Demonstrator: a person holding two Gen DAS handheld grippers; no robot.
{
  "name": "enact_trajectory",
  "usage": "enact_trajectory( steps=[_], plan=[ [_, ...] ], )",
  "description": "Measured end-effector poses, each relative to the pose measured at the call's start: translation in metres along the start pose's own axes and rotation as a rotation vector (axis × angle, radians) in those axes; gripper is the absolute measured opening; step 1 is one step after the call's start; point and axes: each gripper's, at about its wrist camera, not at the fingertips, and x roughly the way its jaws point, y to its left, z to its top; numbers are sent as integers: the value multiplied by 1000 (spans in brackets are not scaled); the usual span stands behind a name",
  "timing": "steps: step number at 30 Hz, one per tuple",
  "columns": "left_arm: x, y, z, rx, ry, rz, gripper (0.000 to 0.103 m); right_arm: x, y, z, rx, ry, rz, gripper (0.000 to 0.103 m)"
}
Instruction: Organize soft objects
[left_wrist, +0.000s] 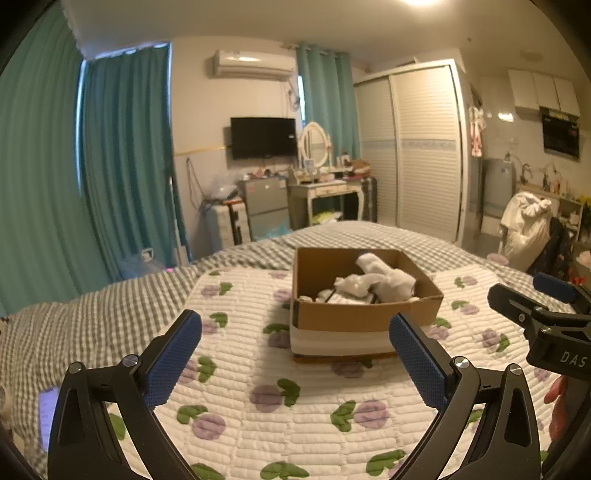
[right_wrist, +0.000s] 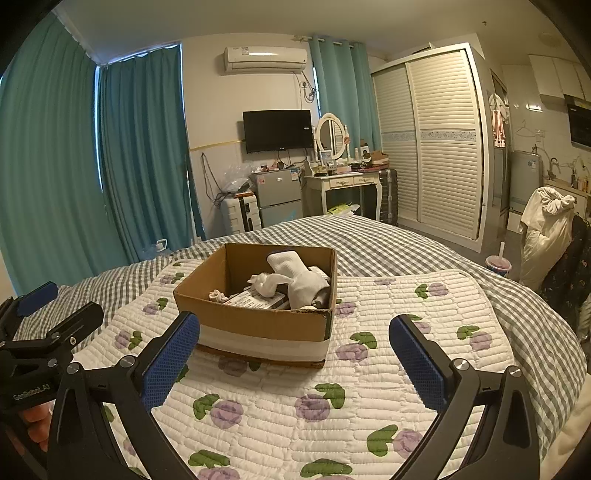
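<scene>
At centre frame the cardboard box (left_wrist: 365, 295) holds white socks (right_wrist: 295, 277); my left tongs (left_wrist: 295, 354) and right tongs (right_wrist: 294, 356) are wide open, empty; next I think I reach inside.

Inside the open brown cardboard box (right_wrist: 258, 317), white crumpled socks (right_wrist: 295, 277) cover most of a flat dark printed packet (right_wrist: 258, 301); its label is too small to read, and the box's near wall hides whatever lies beneath.

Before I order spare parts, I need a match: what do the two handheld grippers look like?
Both the left gripper and right gripper have black angular frames with silver screw heads and blue textured pads. The right one's body carries white lettering, only partly visible. No cables or sleeves show.
</scene>
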Motion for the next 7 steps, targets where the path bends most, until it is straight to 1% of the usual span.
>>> enact_trajectory(
  steps=[7],
  plan=[
    [1, -2, 1, 6, -2, 0, 103, 1, 0, 0, 0, -1, -1, 103]
  ],
)
